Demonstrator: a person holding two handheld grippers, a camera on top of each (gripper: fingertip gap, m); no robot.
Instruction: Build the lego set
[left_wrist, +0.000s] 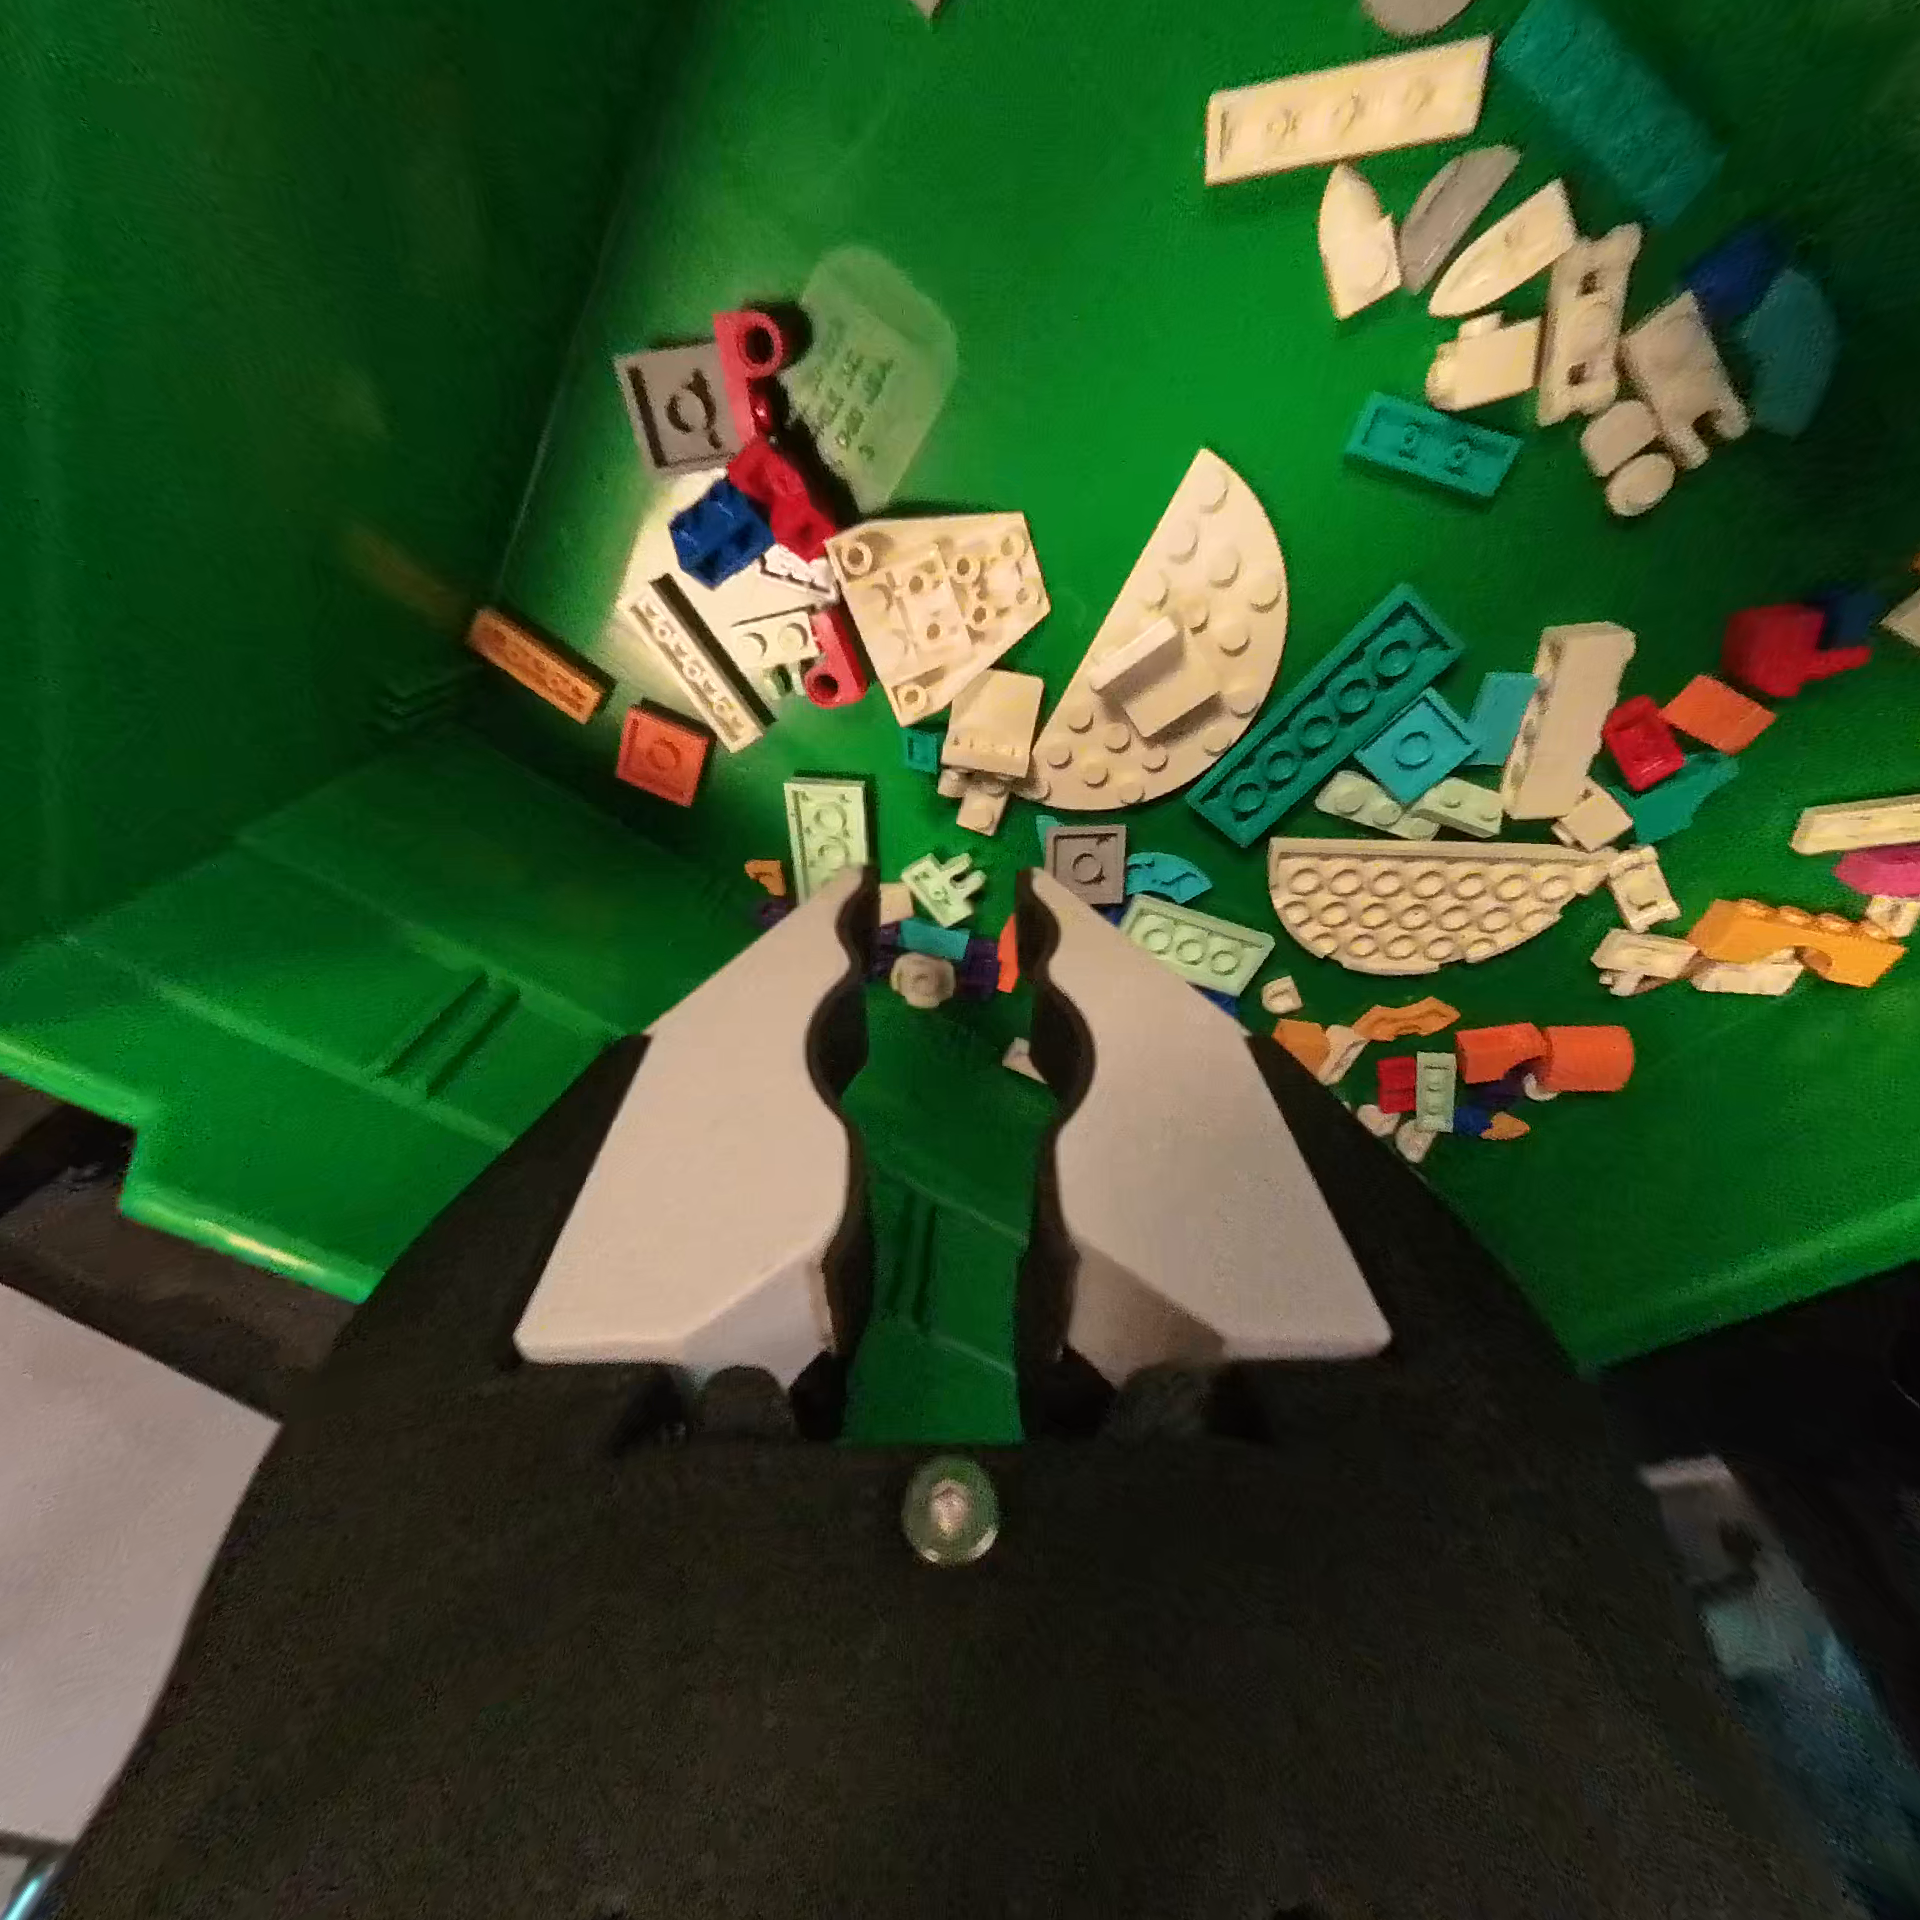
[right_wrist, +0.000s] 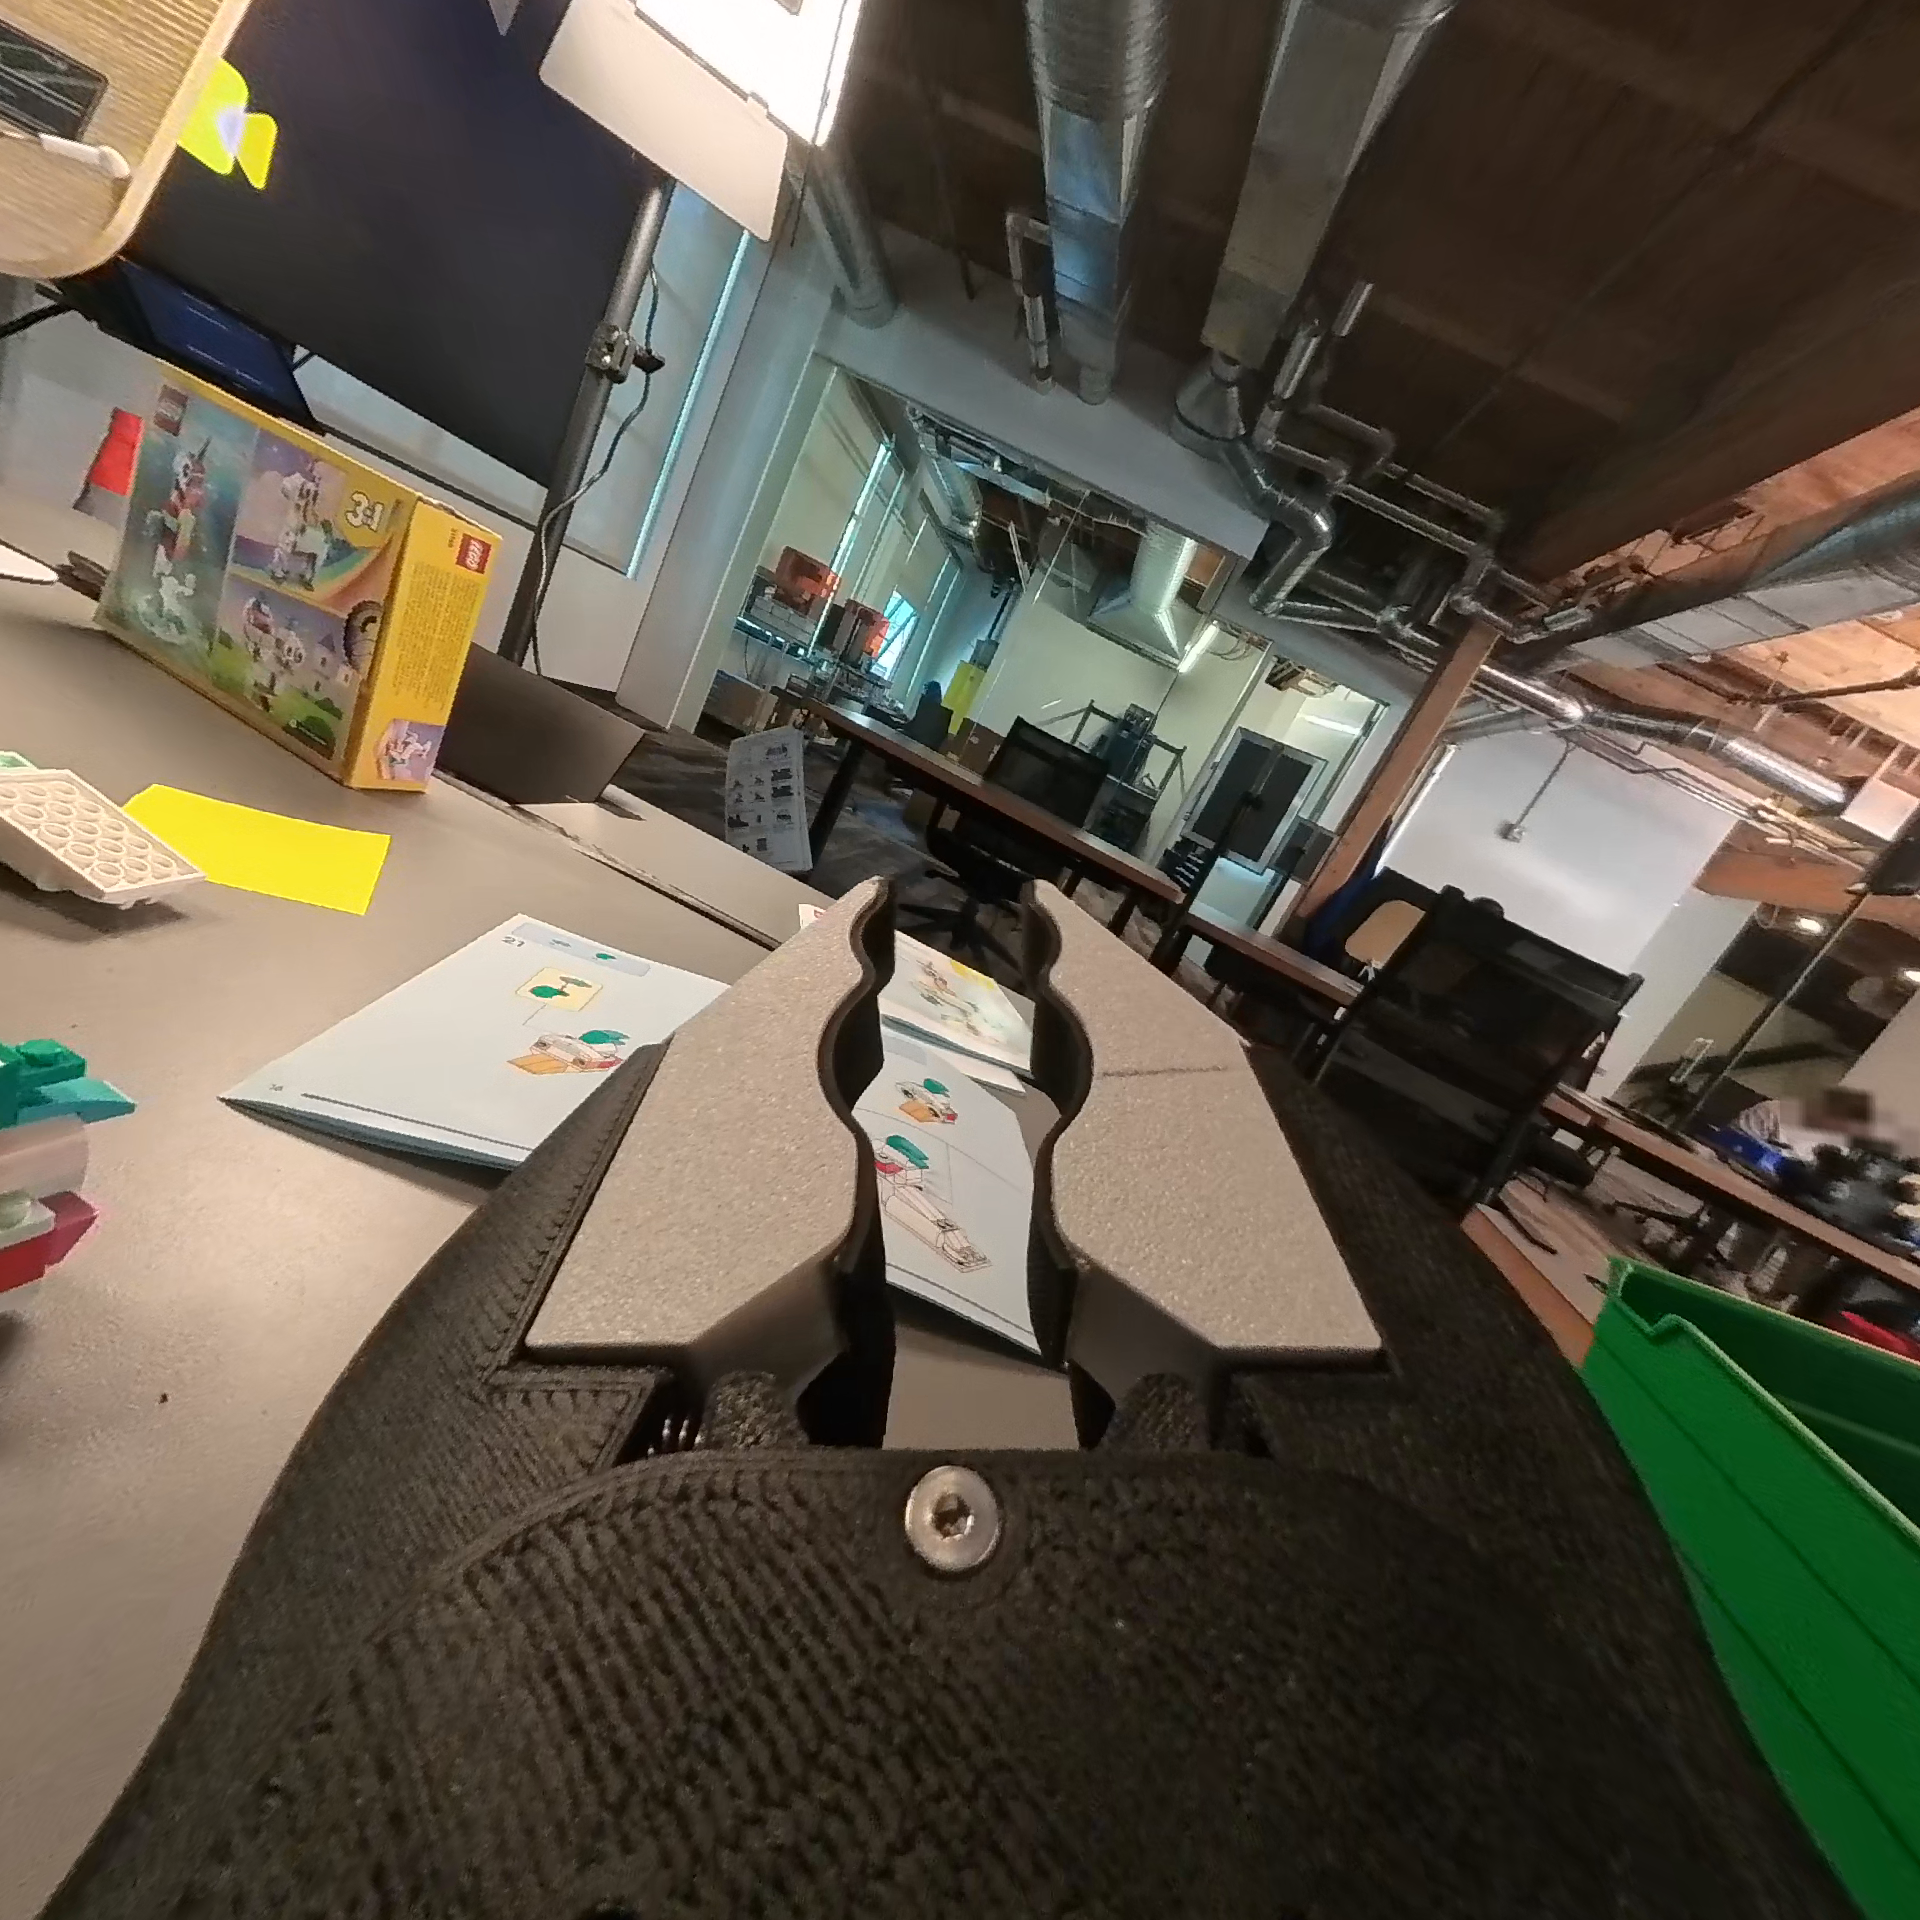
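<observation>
My left gripper is open and empty, pointing down into a green bin full of loose lego pieces. Its tips hover just above small pieces: a pale green clip piece, a teal piece and a round white stud. A white half-round plate, a teal long plate and a white wedge plate lie beyond. My right gripper is open and empty above the open instruction booklet on the grey table. A partly built model shows at the left edge.
The yellow lego box stands at the back left of the table, with a yellow paper and a white plate assembly near it. The green bin's corner is at the right. White paper lies beside the bin. The tips of one gripper are about 55 cm away from the tips of the other. Between my left fingertips and the round white stud there is roughly 5 cm. Measured from the fingertips, the white half-round plate is 5 cm or so from the left gripper and 50 cm from the right.
</observation>
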